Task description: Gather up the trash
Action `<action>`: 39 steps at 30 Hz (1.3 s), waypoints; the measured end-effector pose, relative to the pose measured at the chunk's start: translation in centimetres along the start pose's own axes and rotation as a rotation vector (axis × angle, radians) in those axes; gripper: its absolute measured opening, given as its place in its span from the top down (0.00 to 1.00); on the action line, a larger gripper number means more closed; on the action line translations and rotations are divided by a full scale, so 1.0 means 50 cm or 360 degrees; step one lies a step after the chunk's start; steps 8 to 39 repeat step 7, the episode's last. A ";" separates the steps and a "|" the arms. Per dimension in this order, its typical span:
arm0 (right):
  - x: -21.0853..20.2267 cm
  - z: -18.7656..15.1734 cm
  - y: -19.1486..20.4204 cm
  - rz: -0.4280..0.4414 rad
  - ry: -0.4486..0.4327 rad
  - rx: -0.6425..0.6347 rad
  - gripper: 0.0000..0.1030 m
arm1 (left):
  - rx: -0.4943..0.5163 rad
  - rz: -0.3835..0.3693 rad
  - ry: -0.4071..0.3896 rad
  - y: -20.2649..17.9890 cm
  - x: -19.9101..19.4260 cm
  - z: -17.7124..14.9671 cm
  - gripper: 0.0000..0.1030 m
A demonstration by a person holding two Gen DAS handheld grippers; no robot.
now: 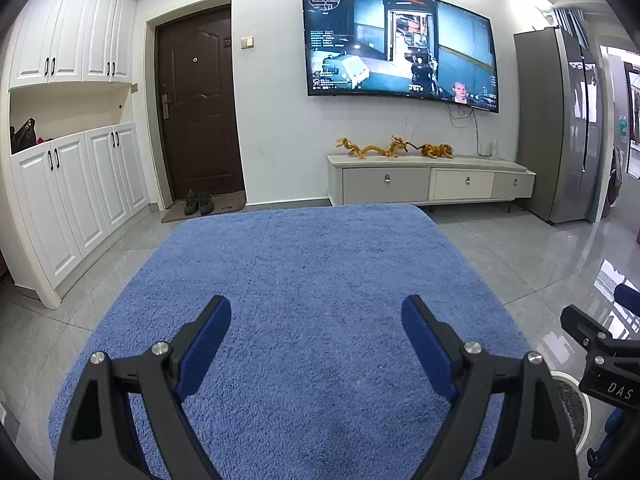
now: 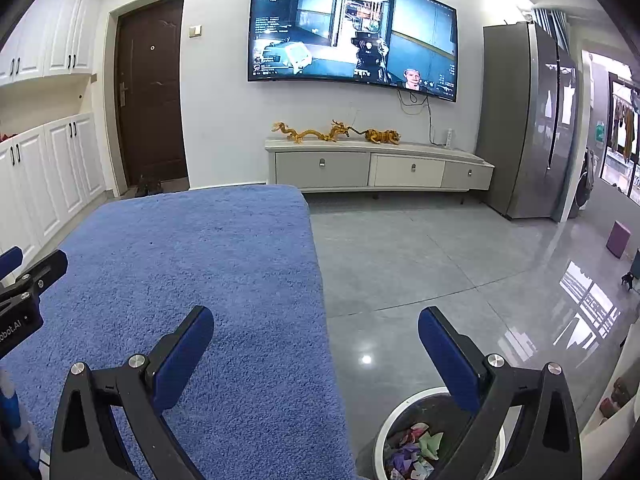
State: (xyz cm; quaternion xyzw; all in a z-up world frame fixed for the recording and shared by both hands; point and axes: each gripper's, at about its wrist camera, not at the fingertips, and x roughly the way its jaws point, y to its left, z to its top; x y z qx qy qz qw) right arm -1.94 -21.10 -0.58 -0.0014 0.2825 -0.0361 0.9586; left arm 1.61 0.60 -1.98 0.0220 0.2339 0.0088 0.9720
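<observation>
A round white-rimmed trash bin point(image 2: 404, 412) with a dark liner stands on the floor at the blue cloth's right edge; several crumpled coloured papers point(image 2: 416, 444) lie inside. Its rim also shows in the left wrist view point(image 1: 576, 396). My left gripper point(image 1: 316, 316) is open and empty above the blue fluffy cloth point(image 1: 304, 280). My right gripper point(image 2: 316, 328) is open and empty, straddling the cloth's right edge, its right finger above the bin. No loose trash shows on the cloth.
A wall TV point(image 1: 400, 40), a low TV cabinet point(image 1: 428, 180) with golden figurines, a brown door point(image 1: 196, 100), white cupboards point(image 1: 76, 192), a grey fridge point(image 2: 524, 120) and a small purple stool point(image 2: 618, 238) surround the glossy tiled floor point(image 2: 440, 272).
</observation>
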 end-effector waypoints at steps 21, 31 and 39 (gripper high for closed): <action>-0.005 0.001 -0.001 -0.0004 -0.0004 -0.0001 0.00 | -0.0005 0.0002 0.0019 0.001 0.004 0.004 0.15; -0.005 0.001 -0.001 -0.0004 -0.0004 -0.0001 0.00 | -0.0005 0.0002 0.0019 0.001 0.004 0.004 0.15; -0.005 0.001 -0.001 -0.0004 -0.0004 -0.0001 0.00 | -0.0005 0.0002 0.0019 0.001 0.004 0.004 0.15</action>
